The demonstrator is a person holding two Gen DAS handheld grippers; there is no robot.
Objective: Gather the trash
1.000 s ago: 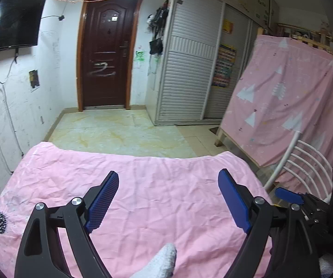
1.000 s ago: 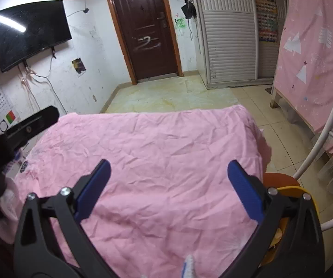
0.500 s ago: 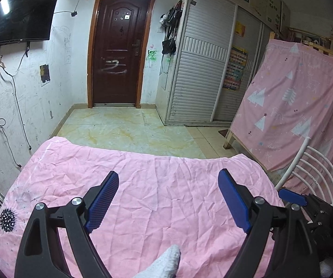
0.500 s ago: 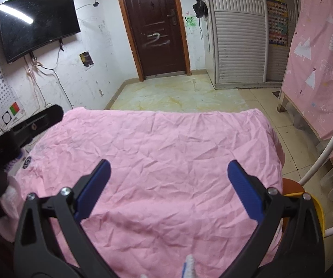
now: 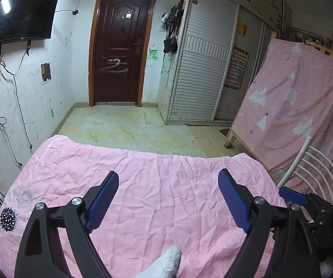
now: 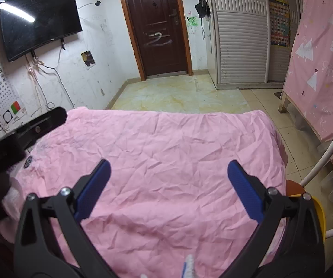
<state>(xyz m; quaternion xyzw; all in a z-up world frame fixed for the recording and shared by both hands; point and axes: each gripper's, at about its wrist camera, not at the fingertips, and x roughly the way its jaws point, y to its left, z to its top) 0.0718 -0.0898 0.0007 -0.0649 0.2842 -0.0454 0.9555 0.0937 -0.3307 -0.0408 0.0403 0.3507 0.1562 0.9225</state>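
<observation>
My left gripper (image 5: 167,173) hovers open over a table draped in a wrinkled pink cloth (image 5: 166,199), with only cloth between its blue pads (image 5: 102,201). My right gripper (image 6: 168,164) is open as well, above the same pink cloth (image 6: 166,143), holding nothing. Each gripper shows in the other's view: the right gripper (image 5: 292,195) at the right edge, the left gripper (image 6: 39,125) at the left edge. A white gloved fingertip (image 5: 164,264) pokes in at the bottom of the left wrist view.
A white metal chair (image 6: 328,148) and a yellow and orange object (image 6: 318,210) stand just right of the table. A pink-curtained frame (image 5: 294,115) is behind them. Beyond the table lie tiled floor (image 5: 129,129), a dark door (image 5: 120,53), wardrobes and a wall television (image 6: 39,23).
Both views have swung slightly, and the right gripper has drifted a little sideways over the cloth. Both pairs of jaws stand as wide as before, and nothing was picked up.
</observation>
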